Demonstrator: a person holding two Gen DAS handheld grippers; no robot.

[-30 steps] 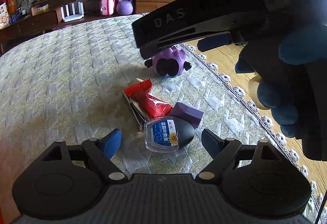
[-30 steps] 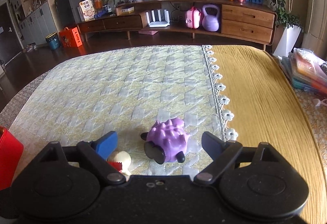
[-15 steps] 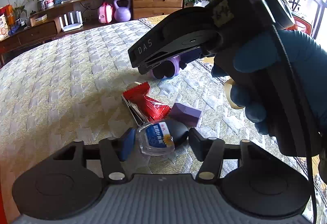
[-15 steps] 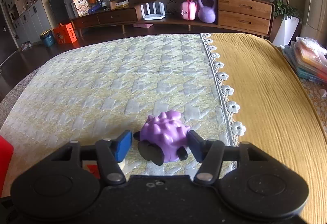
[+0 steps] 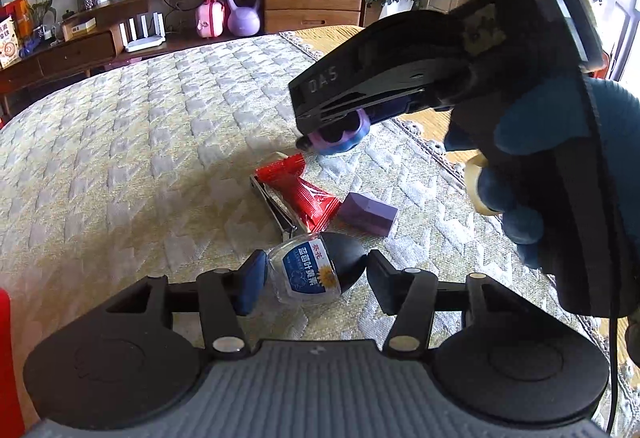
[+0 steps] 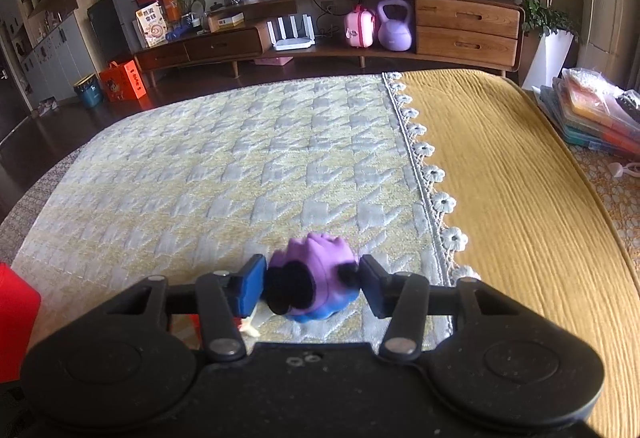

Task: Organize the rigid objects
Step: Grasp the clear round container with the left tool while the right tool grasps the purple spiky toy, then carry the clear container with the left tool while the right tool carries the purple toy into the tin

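Note:
In the left wrist view my left gripper [image 5: 316, 284] is shut on a small clear bottle [image 5: 304, 272] with a blue label and black cap, lying on the quilted cloth [image 5: 140, 166]. Its pads touch the bottle on both sides. In the right wrist view my right gripper [image 6: 312, 288] has a purple spiky toy [image 6: 316, 258] between its blue pads. Its jaws are closing and both pads press on the toy, which is tipped so its blue underside shows. The left wrist view shows this toy [image 5: 344, 134] under the right gripper's body, held by a blue-gloved hand [image 5: 540, 142].
A red packet [image 5: 304, 194], a metal clip [image 5: 276, 210] and a purple block [image 5: 368, 214] lie just beyond the bottle. A red object [image 6: 16, 302] stands at the left edge. Yellow cloth [image 6: 500, 178] lies right of the lace trim, with stacked boxes [image 6: 592, 114] beyond.
Both grippers went from wide open to closed around their objects: the left on the bottle, the right on the purple toy. The toy has tipped over between the right pads.

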